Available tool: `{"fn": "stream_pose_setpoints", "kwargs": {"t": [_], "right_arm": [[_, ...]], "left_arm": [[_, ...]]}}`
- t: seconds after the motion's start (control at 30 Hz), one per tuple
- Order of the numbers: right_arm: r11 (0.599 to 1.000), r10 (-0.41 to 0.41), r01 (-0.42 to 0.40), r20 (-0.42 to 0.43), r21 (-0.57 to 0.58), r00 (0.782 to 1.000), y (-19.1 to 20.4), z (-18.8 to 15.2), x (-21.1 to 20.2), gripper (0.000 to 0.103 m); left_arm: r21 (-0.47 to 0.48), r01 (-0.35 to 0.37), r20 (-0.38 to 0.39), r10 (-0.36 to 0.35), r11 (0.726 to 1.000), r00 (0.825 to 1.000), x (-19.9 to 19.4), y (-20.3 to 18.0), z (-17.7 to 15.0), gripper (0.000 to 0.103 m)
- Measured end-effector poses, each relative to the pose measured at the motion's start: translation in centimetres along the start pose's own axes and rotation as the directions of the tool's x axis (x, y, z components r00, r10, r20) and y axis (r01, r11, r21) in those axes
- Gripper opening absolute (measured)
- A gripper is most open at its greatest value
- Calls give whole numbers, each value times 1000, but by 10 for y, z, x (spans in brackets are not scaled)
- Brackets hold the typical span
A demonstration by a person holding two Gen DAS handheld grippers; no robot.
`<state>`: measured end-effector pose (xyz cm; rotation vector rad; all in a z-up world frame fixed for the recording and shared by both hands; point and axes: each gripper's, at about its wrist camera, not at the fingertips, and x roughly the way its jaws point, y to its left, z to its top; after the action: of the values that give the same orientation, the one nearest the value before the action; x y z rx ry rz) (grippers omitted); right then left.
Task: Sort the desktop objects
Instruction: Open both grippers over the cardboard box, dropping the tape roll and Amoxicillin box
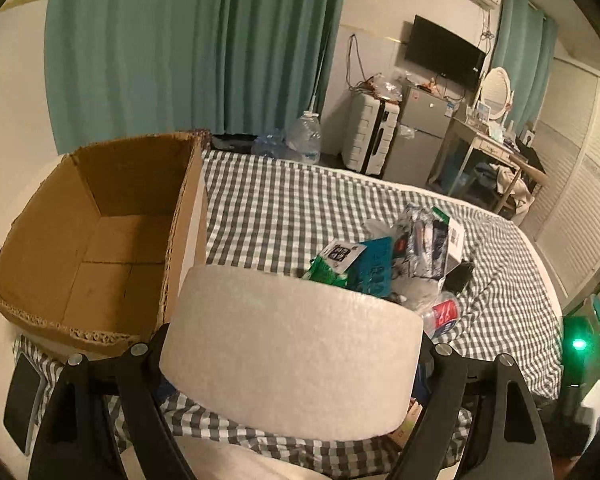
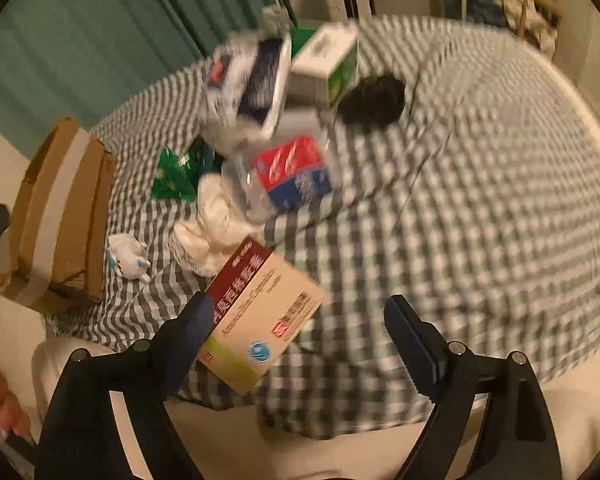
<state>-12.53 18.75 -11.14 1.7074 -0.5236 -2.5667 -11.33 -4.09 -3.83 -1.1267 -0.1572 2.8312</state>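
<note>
Labels first: carton (image 2: 260, 320) at lower centre of the right wrist view has a dark red band with white Chinese characters, a line of Latin print too blurred to read, a barcode, a red square logo and a blue round mark; red-and-blue pack (image 2: 294, 174) at frame centre carries white script, unreadable; green-edged white box (image 2: 326, 64) at upper centre, text illegible; whole view is motion-blurred.

Right gripper (image 2: 298, 316) stands wide open; left finger touches or overlaps the carton's edge, right finger well clear of it over bare checked cloth (image 2: 480, 200); nothing clamped.

Left gripper (image 1: 294, 338) is closed on a white foam block (image 1: 288, 352), which fills the lower centre of the left wrist view and hides most of what lies beneath.

Only the left view shows the cardboard box (image 1: 96, 240) from above: open, brown, at left of frame, its right wall just beside the foam block. The right view shows that box (image 2: 60, 216) only side-on at the left edge, with pale tape along it; it alone shows a small white-and-blue figure (image 2: 128, 258) beside the box and a dark object (image 2: 374, 106) at upper centre.

Clutter pile (image 1: 400, 264) sits right of centre in the left view; open checked cloth lies behind it and toward the right edge of the frame.
</note>
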Motion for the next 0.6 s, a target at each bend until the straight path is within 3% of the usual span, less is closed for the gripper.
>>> {"fn": "stream_pose_setpoints", "kwargs": {"t": [0.2, 0.33, 0.43, 0.6], "right_arm": [[990, 48, -30, -126, 140, 991, 14, 1, 69, 88], [995, -75, 79, -63, 63, 995, 37, 0, 76, 91], [999, -41, 41, -10, -15, 999, 53, -9, 65, 54], [994, 38, -34, 34, -103, 999, 65, -25, 34, 37]], "left_arm": [[4, -17, -19, 17, 1000, 1000, 4, 4, -8, 86], [11, -30, -29, 30, 999, 999, 3, 10, -13, 86], [13, -31, -26, 32, 999, 999, 1, 16, -14, 86], [-1, -25, -4, 25, 1000, 1000, -8, 23, -17, 86]]}}
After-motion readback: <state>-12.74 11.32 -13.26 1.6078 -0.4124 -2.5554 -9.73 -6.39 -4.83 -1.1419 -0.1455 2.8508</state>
